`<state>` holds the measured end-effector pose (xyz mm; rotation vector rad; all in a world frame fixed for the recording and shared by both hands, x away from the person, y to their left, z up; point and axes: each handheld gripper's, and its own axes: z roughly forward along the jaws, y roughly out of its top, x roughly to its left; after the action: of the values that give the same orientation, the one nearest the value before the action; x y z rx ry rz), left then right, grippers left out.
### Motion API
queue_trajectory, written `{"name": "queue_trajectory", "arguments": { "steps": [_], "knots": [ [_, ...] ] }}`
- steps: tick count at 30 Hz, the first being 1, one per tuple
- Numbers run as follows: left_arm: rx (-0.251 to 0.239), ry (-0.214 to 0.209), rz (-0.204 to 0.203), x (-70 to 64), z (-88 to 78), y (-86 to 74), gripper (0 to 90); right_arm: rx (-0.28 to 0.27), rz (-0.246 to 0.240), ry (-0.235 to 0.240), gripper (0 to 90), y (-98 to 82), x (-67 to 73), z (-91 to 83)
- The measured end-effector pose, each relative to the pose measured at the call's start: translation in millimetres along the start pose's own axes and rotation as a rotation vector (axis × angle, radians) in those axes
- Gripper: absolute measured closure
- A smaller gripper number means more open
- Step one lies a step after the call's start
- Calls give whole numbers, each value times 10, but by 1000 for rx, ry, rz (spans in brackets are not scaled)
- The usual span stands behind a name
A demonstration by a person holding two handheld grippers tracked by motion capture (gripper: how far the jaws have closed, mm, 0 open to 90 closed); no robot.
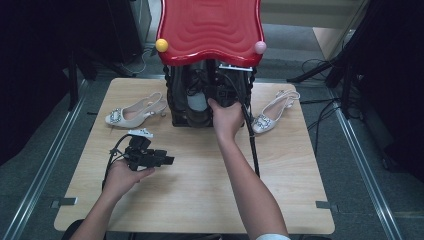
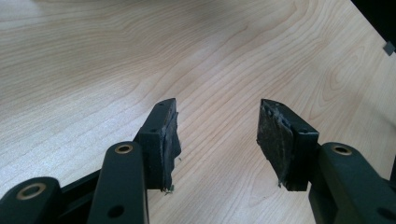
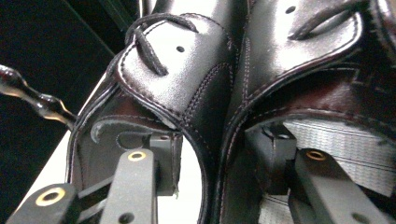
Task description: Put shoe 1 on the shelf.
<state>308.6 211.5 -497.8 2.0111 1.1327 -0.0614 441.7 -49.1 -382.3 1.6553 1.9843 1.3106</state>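
Left to right: the left tongs rest low over the bare table, jaws set wide apart with nothing between them. Past the pale slingback shoe, the pair of dark leather lace-up shoes sits side by side in the black rack under the red tray. The right tongs reach into them, one jaw inside each shoe, straddling the two touching inner walls; the jaws stand apart and the pads do not appear to press. Judged from the glossy leather, the shoes should be fairly stiff, moderately heavy and slippery; pinching both inner collars together near the laces looks the surest hold.
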Motion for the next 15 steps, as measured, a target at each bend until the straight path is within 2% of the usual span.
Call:
{"name": "queue_trajectory", "arguments": {
  "steps": [7,9,11,15],
  "knots": [
    [-7,5,7,-24,-13,4,482,-8,-29,45,534,-13,-22,-46],
    [-14,3,11,-40,-18,5,482,-13,-29,56,533,-14,-28,-94],
    [-7,3,15,-49,-17,12,482,-27,-37,86,528,-19,-38,-135],
    [6,14,34,-85,-18,34,483,-18,-49,113,524,-56,-29,-240]
  ]
}}
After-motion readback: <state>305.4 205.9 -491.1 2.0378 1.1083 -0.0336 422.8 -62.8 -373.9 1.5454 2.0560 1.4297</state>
